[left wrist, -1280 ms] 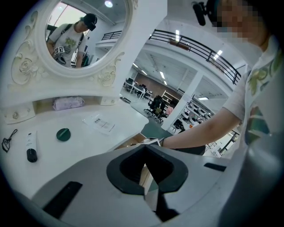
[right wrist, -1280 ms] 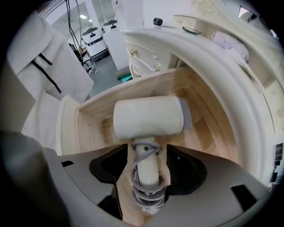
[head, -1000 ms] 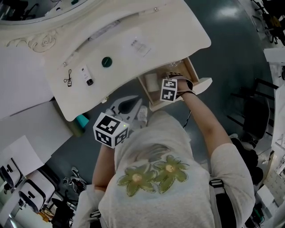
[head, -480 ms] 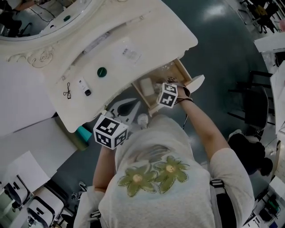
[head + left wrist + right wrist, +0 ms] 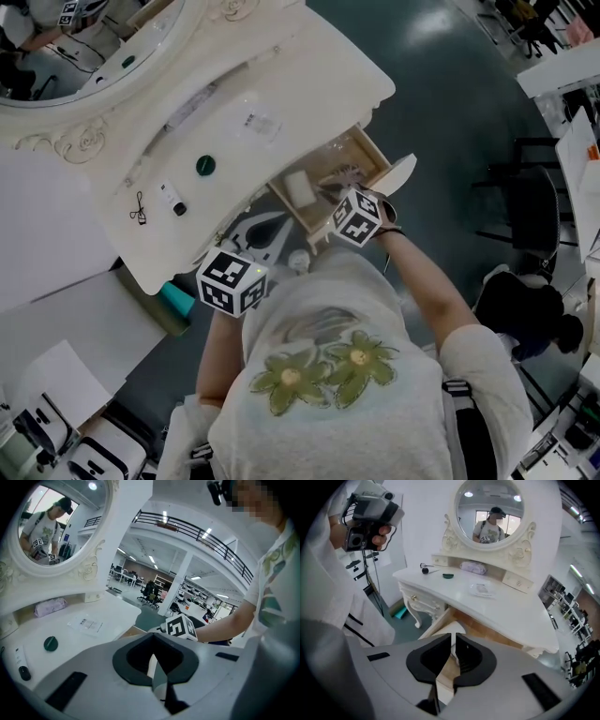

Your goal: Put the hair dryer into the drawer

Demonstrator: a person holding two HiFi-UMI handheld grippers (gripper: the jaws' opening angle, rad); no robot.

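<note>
Hair dryer (image 5: pixel 341 176) lies in the open drawer (image 5: pixel 377 148), a grey shape just beside a white box (image 5: pixel 299 187), partly hidden by the right gripper (image 5: pixel 453 651). Right gripper hangs over the drawer, pointing down. Its jaws have just been closing and are now nearly together, nothing between them. Left gripper (image 5: pixel 153 666) clenched too, empty, near the front edge of the dressing table (image 5: pixel 281 84). Green round thing (image 5: pixel 205 166) on the tabletop, well apart from the drawer.

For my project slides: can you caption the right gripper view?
Right gripper, its jaws just closed with nothing between them, above the open drawer of a mirrored white dressing table.
</note>
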